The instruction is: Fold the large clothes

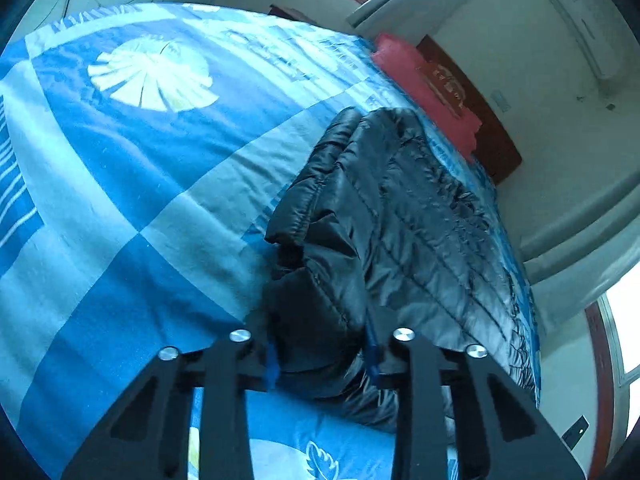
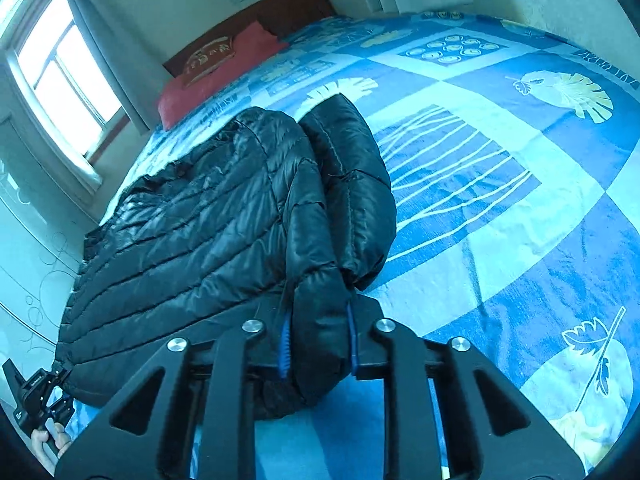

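Observation:
A black quilted puffer jacket (image 1: 400,216) lies on the blue patterned bedspread (image 1: 120,168), with a sleeve folded along its side. My left gripper (image 1: 324,356) is shut on a thick fold of the jacket at its near edge. In the right wrist view the jacket (image 2: 192,232) spreads to the left, and my right gripper (image 2: 318,344) is shut on a bunched fold of it, with its blue pads (image 2: 285,344) pressed on the fabric. The left gripper also shows in the right wrist view (image 2: 36,396) at the jacket's far corner.
A red pillow (image 1: 424,80) lies by the dark wooden headboard (image 1: 480,120). The bedspread (image 2: 500,184) stretches wide to the right in the right wrist view. A window with curtains (image 2: 60,76) stands beside the bed. Walls are close around the bed.

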Demonstrator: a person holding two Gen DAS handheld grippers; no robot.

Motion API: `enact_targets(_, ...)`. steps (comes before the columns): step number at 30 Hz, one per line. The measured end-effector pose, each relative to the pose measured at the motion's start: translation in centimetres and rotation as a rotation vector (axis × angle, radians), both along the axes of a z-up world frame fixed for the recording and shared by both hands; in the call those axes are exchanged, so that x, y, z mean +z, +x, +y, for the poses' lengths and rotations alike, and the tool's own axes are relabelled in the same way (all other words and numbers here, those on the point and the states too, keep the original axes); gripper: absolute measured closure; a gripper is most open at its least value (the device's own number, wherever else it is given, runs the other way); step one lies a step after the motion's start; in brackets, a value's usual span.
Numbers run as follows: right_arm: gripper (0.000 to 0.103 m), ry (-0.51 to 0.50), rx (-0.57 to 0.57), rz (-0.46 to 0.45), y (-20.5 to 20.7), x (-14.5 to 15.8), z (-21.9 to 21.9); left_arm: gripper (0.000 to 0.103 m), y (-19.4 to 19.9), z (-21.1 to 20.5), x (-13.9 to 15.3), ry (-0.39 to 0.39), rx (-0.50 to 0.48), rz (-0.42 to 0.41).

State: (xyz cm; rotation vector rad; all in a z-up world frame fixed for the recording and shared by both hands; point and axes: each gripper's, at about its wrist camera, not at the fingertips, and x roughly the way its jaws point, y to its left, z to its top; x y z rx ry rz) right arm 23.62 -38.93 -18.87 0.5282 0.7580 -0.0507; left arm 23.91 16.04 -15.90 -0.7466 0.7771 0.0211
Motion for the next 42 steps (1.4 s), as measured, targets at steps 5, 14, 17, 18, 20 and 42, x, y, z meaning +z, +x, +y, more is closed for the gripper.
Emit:
enact_targets(5,0.087,0.014,0.011,-0.015,-2.8,1.2,0.0,0.079,-1.6,0.0,1.6,0.015,-0.033,-0.027)
enact_targets(14,0.087,0.016,0.038,0.019,-10.8,1.0,-0.2,0.079,-8.1,0.9,1.8,0.001,-0.067,-0.010)
enact_targets(17,0.087,0.008,0.044,0.026,-13.3,0.9,-0.1,0.079,-11.0,1.2,1.6,-0.002,-0.069,-0.002)
enact_targets(18,0.087,0.004,0.046,0.029,-14.1,0.9,-0.1,0.079,-11.6,1.2,1.6,0.001,-0.069,0.000)
enact_targets(20,0.087,0.005,0.047,0.033,-15.4,0.7,-0.1,0.079,-12.9,1.1,1.7,0.010,-0.072,0.001)
enact_targets(42,0.058,-0.129,0.026,0.116,-19.3,1.5,-0.8,0.053,-16.1,2.2,2.0,0.127,-0.141,0.062)
